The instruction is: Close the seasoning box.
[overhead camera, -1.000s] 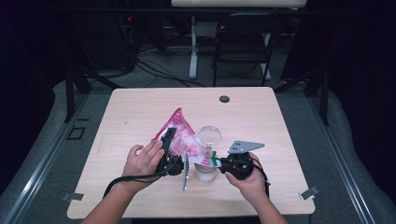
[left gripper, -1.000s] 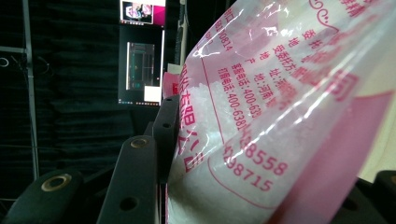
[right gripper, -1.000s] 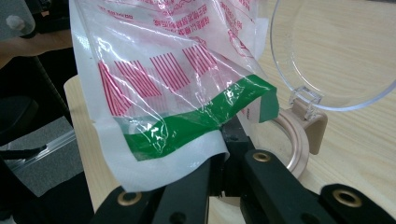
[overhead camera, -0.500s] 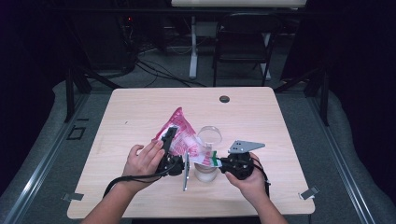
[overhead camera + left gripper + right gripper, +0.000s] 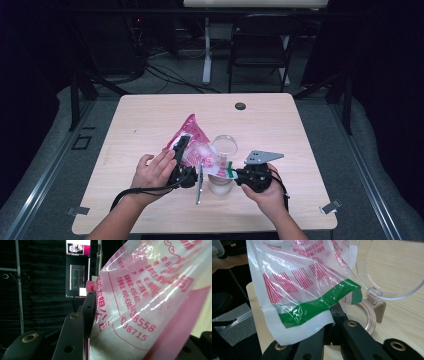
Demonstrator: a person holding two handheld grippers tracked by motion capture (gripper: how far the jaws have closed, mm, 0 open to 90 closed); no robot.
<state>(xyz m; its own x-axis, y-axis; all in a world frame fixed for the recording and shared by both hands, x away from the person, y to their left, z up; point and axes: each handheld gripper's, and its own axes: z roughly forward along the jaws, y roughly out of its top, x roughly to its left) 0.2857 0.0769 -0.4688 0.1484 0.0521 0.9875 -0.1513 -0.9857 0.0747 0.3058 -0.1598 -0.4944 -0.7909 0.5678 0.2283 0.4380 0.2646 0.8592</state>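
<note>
A pink-and-clear plastic bag (image 5: 192, 142) of white granules hangs tilted over the table's middle. My left gripper (image 5: 185, 147) is shut on its side; in the left gripper view the bag (image 5: 150, 302) bulges between the jaws, one black finger (image 5: 75, 335) pressed against it. My right gripper (image 5: 231, 171) is shut on the bag's lower corner, on the white edge below a green stripe (image 5: 324, 302). Under that corner stands a clear jar (image 5: 220, 184) with a beige rim (image 5: 370, 315), and its hinged clear lid (image 5: 392, 267) stands open.
A thin metal utensil (image 5: 198, 184) lies on the wooden table (image 5: 310, 130) between the two hands. A small black round disc (image 5: 240, 106) sits near the far edge. Behind the table stand a dark chair (image 5: 260, 45) and loose cables on the floor.
</note>
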